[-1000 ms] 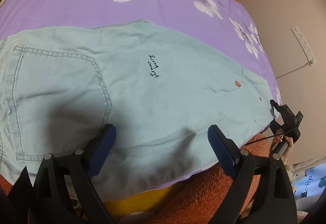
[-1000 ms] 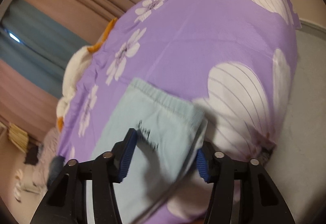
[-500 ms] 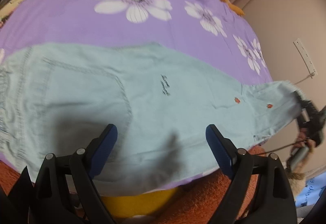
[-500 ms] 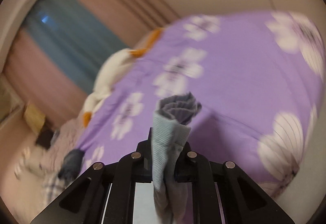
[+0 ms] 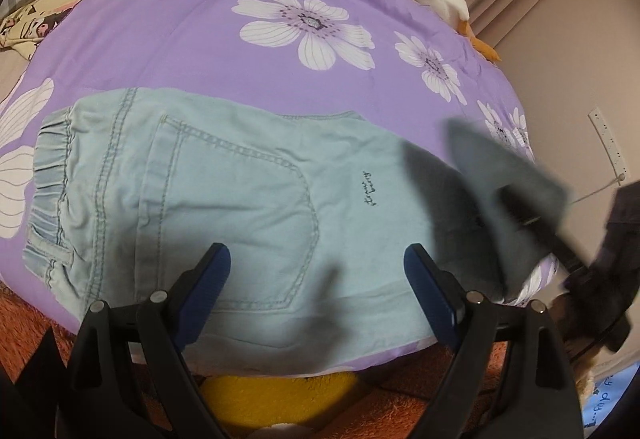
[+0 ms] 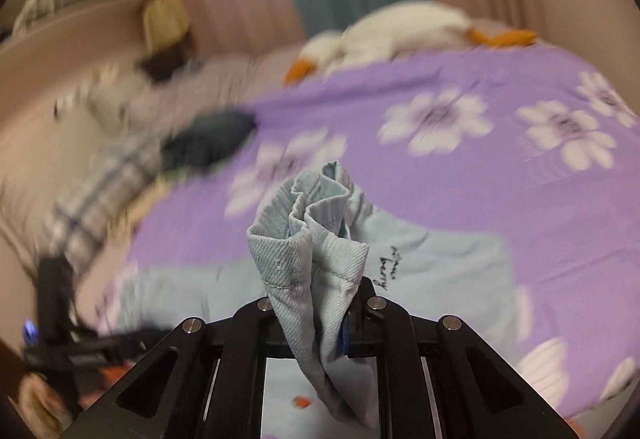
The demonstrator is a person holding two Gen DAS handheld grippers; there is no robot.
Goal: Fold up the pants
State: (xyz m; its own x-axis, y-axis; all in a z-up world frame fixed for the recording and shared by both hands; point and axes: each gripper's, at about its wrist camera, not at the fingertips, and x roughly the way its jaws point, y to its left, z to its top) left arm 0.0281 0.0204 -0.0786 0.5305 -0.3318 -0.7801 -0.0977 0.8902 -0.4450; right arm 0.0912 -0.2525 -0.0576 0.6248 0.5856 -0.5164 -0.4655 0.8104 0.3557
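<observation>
Left gripper (image 5: 316, 275) hovers low over the near edge of the pants (image 5: 208, 207), fingers spread wide, gripping nothing. Right gripper (image 6: 316, 307) is raised above the bed (image 6: 500, 199), fingers pressed together on a bunched leg hem of the pants (image 6: 308, 239). The pants lie flat on the purple floral bedcover, waistband to the left, back pocket up, one leg end lifted.

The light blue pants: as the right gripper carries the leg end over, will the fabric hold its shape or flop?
Likely floppy: the pants bunch into soft folds where the right gripper pinches them. Probably light, since one pinch lifts the leg end. The rest will likely sag and trail on the purple bedspread.
</observation>
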